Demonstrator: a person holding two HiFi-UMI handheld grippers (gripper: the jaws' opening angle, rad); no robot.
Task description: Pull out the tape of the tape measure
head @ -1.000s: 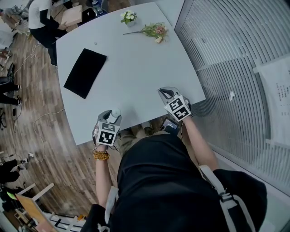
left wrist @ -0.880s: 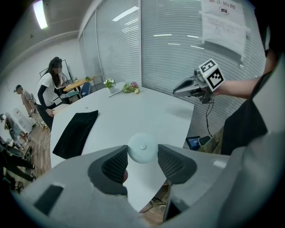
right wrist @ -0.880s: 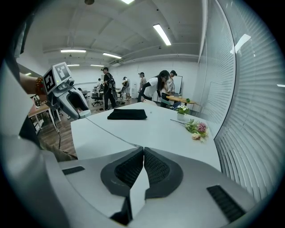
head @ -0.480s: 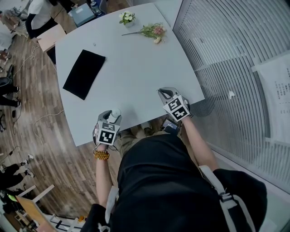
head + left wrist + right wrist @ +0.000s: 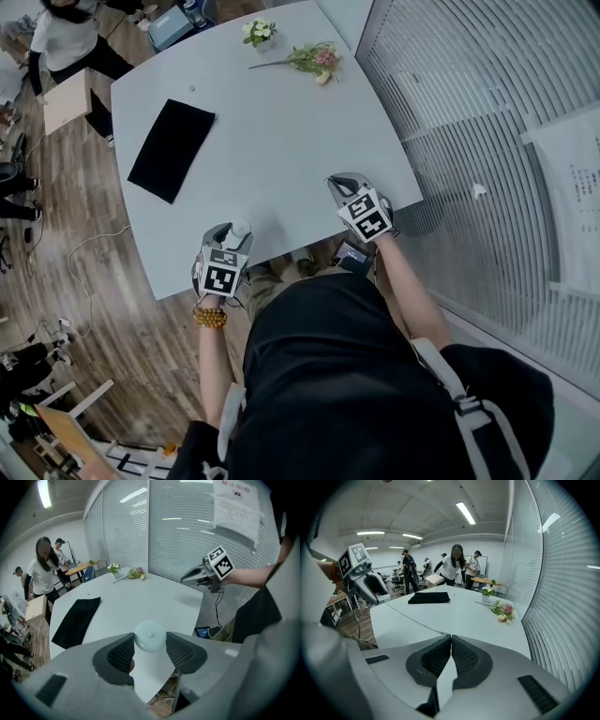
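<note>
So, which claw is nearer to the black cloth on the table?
Left. The left claw sits at the table's near edge, on the black cloth's side; the right claw is farther off, by the blinds.

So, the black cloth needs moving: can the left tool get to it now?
Probably not yet: the left tool is shut on the tape measure, though nothing on the table stands before the black cloth.

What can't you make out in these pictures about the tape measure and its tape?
- Markings on the tape: right gripper view, only a hairline, too small.
- End of the tape: hidden inside the shut right gripper.
- The tape measure: head view, small, partly covered by the left gripper.
</note>
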